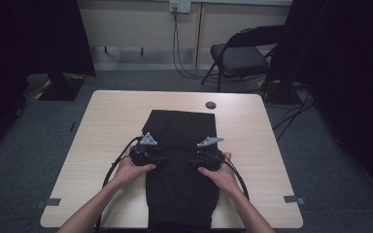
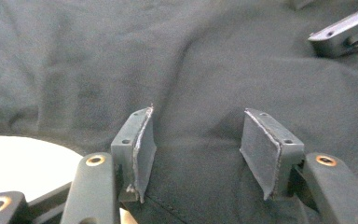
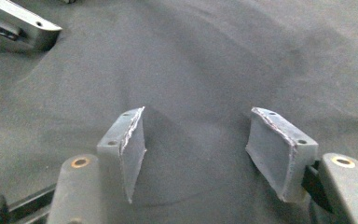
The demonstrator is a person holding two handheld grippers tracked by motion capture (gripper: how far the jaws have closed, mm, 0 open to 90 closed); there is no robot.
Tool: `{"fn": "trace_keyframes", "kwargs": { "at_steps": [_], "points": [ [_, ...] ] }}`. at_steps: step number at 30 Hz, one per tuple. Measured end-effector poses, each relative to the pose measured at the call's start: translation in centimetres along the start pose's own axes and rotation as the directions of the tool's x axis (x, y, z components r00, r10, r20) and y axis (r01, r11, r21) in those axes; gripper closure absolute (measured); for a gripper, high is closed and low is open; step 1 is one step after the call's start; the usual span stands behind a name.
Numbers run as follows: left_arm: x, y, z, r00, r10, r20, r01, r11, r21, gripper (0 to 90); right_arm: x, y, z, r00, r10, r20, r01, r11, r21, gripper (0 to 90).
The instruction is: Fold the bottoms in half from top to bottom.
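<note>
Tools first: the left tool [image 1: 161, 159] and the right tool [image 1: 193, 160] both rest low over a black garment [image 1: 182, 145], each with its jaws standing well apart and nothing pinched between the pads; in both gripper views the dark cloth lies slack under and between the jaws, untouched by the pad faces as far as can be seen. The two point inward, toward each other, across the garment's middle, the left from its left edge, the right from its right edge, and each is about equally near the cloth. The garment looks like folded trousers, its long axis running away from the person, one end hanging at the near edge of the worktop [image 1: 107, 126], the other reaching toward a small dark round fitting [image 1: 211, 105] near the far edge. My reading is that the next move is a pinch at each side edge, so each tool must close across the fabric's edge rather than along it. No containers stand on the worktop.
</note>
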State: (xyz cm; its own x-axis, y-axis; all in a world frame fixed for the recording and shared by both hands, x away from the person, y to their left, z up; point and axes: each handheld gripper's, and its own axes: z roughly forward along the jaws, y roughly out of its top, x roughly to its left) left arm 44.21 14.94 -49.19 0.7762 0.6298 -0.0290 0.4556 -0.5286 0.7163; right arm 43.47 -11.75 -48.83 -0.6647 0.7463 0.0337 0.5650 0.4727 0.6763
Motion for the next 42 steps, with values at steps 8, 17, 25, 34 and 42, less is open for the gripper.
{"fn": "trace_keyframes", "kwargs": {
  "at_steps": [8,17,25,34,42],
  "points": [
    [-1.9,-0.5,-0.7,0.9998,0.012,0.017,-0.012,0.9996,0.026,42.8,0.7,-1.6,-1.3,0.9997,-0.019,-0.013,0.018,1.000,-0.017,36.2],
    [-4.8,-1.7,-1.9,0.9991,0.036,0.022,-0.037,0.9988,0.033,40.9,1.7,-3.0,-2.7,0.9981,-0.044,-0.044,0.044,0.999,0.002,36.2],
    [-6.1,-3.0,-3.5,0.9923,0.047,0.115,-0.053,0.9971,0.054,38.9,3.6,-4.7,-4.2,0.9966,-0.056,-0.060,0.056,0.998,-0.004,36.2],
    [-7.2,-3.6,-4.8,0.9796,0.043,0.196,-0.063,0.9931,0.098,37.1,5.9,-6.4,-6.0,0.9926,-0.074,-0.096,0.077,0.997,0.028,36.2],
    [-9.3,-4.6,-6.0,0.9729,0.053,0.225,-0.081,0.9899,0.117,40.1,7.5,-7.6,-7.2,0.9901,-0.092,-0.107,0.097,0.995,0.040,36.1]
  ]
}}
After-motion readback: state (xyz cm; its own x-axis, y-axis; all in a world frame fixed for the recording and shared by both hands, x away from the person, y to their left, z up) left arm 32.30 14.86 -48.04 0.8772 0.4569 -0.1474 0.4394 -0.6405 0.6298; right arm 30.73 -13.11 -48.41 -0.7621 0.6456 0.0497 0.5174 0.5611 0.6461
